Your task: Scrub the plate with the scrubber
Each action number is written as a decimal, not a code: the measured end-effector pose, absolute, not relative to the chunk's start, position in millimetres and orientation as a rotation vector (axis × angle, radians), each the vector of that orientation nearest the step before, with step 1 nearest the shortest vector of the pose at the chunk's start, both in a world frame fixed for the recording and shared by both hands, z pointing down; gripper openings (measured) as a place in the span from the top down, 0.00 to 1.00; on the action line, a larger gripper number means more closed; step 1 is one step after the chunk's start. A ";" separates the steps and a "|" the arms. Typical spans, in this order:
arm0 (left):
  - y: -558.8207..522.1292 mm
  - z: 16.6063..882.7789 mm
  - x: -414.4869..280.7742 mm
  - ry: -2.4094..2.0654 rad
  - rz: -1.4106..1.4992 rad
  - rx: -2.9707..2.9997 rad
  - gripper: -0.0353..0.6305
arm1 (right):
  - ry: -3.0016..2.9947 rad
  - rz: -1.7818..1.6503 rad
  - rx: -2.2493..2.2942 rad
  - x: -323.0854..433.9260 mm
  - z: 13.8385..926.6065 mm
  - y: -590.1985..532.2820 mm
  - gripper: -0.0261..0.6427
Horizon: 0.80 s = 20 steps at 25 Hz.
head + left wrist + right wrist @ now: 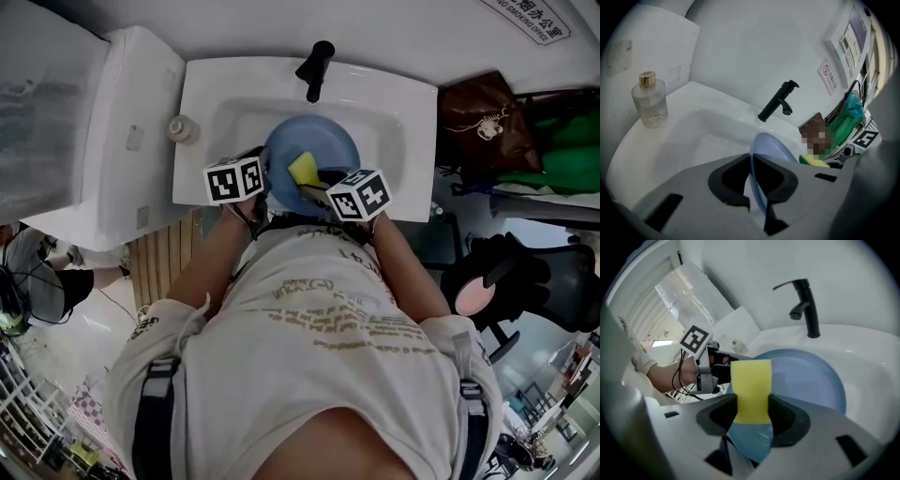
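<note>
The left gripper [754,187] clamps the left rim of the round pale-blue plate [806,380], tilted over the white ceramic sink [398,108]. The right gripper [751,420] pinches the yellow rectangular sponge scrubber [751,380], whose long axis points far across the plate's face.

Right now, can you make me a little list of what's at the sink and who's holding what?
place: white sink with black tap
plate: blue, held up over the basin
left gripper: shut on the plate's edge
right gripper: shut on the scrubber
scrubber: yellow, in front of the plate; cannot tell if touching
bottle: clear, gold cap, on the sink's corner
</note>
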State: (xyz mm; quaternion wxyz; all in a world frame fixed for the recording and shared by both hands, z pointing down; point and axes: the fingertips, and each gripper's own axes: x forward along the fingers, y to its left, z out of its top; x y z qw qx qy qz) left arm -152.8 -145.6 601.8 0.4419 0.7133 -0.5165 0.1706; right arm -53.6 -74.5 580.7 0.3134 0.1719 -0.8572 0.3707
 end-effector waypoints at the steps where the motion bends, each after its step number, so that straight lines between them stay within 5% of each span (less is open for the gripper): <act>1: -145.5 603.9 -153.0 -1.282 0.430 1.761 0.89 | -2.281 0.983 0.497 -47.2 577.8 -78.3 0.64; 20: -138.9 668.6 -169.0 -1.240 0.467 1.379 0.89 | -2.363 0.923 0.948 20.5 559.1 -112.6 0.66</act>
